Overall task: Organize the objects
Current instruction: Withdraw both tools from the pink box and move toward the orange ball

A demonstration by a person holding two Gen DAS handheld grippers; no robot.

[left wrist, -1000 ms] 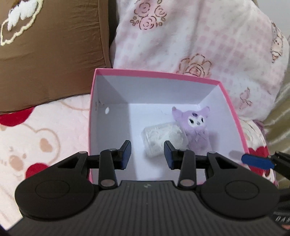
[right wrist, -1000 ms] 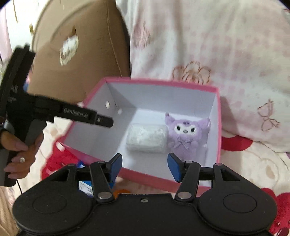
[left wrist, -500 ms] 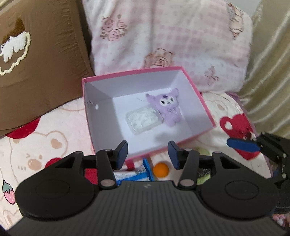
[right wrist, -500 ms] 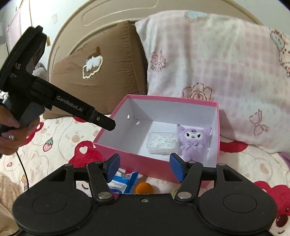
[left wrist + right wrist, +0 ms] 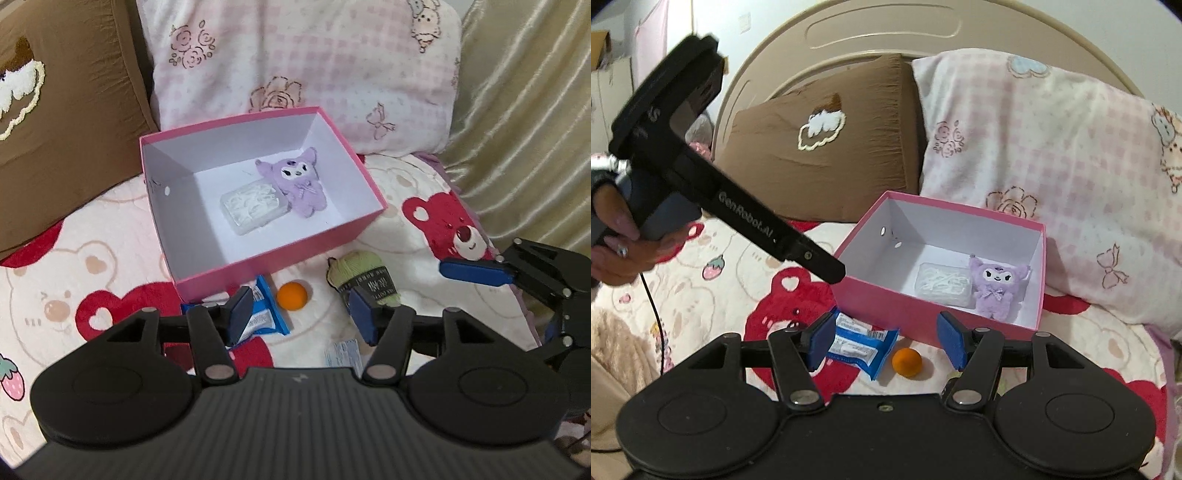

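Observation:
A pink box (image 5: pixel 295 258) (image 5: pixel 905 310) with a white inside stands on the bed. In it lie a purple plush (image 5: pixel 299 181) (image 5: pixel 995 288) and a clear case (image 5: pixel 253 206) (image 5: pixel 943 284) of white bits. In front of the box lie a blue packet (image 5: pixel 271 317) (image 5: pixel 860 341), an orange ball (image 5: pixel 291 295) (image 5: pixel 906 362) and a green yarn skein (image 5: pixel 364 275). My left gripper (image 5: pixel 303 314) hangs above these items, its jaws opening with nothing between them. My right gripper (image 5: pixel 886 343) is open and empty, above the ball and packet.
A brown pillow (image 5: pixel 831 155) and a pink checked pillow (image 5: pixel 314 66) lean on the headboard (image 5: pixel 886 33) behind the box. Shiny beige fabric (image 5: pixel 524 110) borders the right side. A small white packet (image 5: pixel 341 352) lies near the yarn. A hand (image 5: pixel 617 243) holds the left gripper.
Both grippers have drawn back and up from over the box. The left jaws have spread wider. The packet, ball and yarn in front of the box have come into view.

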